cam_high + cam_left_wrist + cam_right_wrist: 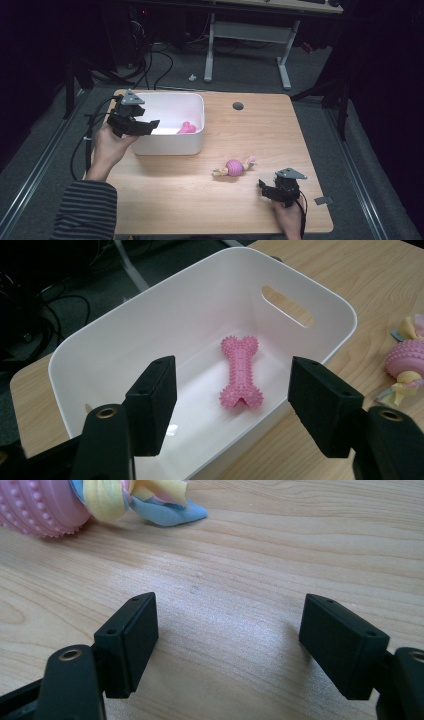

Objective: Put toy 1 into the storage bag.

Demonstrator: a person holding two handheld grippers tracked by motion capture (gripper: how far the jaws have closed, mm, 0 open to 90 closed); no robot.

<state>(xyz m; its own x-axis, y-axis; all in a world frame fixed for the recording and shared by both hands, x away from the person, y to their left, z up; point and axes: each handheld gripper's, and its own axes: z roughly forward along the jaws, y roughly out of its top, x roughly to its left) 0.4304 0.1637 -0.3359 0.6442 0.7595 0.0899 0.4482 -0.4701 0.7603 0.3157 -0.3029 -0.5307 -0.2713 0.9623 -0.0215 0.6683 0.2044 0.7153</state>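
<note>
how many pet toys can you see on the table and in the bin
2. A pink spiked bone toy lies flat on the floor of the white bin. A pink ball toy with cloth ties lies on the table, right of the bin. Nothing looks hidden.

Around the work: wooden table and dark room

The table (200, 200) has a round hole (238, 106) near its far edge and a small grey piece (323, 200) at its right edge. Behind it, on the grey floor (250, 75), stand a white desk frame (247, 31) and black cables (160, 65).
</note>
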